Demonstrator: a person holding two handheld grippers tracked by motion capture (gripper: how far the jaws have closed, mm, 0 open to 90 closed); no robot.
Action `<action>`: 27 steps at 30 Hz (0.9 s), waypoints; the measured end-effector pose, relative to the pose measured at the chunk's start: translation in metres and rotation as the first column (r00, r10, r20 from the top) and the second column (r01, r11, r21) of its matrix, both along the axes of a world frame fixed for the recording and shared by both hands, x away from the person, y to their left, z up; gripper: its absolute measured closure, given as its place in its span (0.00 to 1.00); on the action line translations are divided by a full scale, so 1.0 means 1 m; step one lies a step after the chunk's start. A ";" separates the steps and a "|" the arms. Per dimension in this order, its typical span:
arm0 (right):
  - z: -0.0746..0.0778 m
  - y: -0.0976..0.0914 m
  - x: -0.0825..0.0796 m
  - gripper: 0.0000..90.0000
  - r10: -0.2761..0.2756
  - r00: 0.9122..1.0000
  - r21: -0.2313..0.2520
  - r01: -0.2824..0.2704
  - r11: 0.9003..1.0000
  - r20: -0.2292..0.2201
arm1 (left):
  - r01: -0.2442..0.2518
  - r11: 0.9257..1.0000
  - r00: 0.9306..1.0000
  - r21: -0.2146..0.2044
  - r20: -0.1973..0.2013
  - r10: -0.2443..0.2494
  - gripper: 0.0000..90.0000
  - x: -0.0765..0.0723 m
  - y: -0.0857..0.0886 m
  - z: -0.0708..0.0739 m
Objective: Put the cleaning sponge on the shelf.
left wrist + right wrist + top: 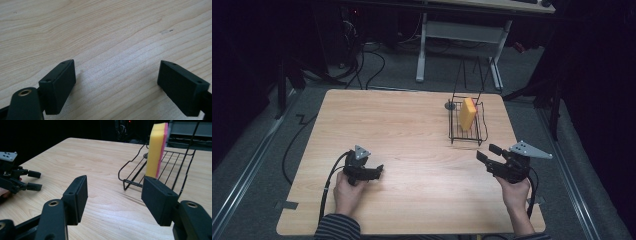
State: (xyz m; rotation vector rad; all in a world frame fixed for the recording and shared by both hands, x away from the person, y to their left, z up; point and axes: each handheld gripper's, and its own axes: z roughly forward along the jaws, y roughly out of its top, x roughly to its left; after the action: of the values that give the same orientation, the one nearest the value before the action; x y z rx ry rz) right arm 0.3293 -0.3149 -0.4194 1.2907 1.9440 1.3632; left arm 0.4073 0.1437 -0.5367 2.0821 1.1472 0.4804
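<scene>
Both grippers black w/ grey triangular plates: left gripper (pixel 377 170), right gripper (pixel 486 153); black cables; striped sleeve (pixel 338 227) at table's near edge.

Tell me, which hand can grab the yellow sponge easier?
Probably the right. Its tongs are open and sit just in front of the wire rack holding the sponge; the left tongs lie far across the table.

Yellow sponge (pixel 468 113) with pink backing, upright on edge inside black wire basket (pixel 454 131), far right of the surface.
</scene>
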 end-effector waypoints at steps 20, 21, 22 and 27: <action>-0.028 0.016 0.006 0.43 0.017 0.999 0.007 -0.017 1.000 -0.040 | 0.000 1.000 1.000 0.000 0.000 0.000 0.17 0.000 0.000 0.000; -0.029 0.016 0.007 0.43 0.019 0.999 0.007 -0.019 1.000 -0.044 | 0.000 1.000 1.000 0.000 0.001 0.000 0.17 0.000 0.000 0.000; -0.031 0.017 0.007 0.43 0.017 0.999 0.008 -0.017 1.000 -0.048 | 0.000 1.000 1.000 0.000 0.000 0.000 0.17 0.000 0.000 0.000; -0.036 0.019 0.009 0.43 0.020 0.998 0.002 -0.020 1.000 -0.058 | 0.000 1.000 1.000 0.000 0.000 0.000 0.17 0.000 0.000 0.000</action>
State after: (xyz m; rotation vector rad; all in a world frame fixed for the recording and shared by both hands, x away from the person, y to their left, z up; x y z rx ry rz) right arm 0.3388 -0.2961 -0.4556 1.3294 1.9999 1.3509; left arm 0.4072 0.1437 -0.5367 2.0819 1.1468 0.4805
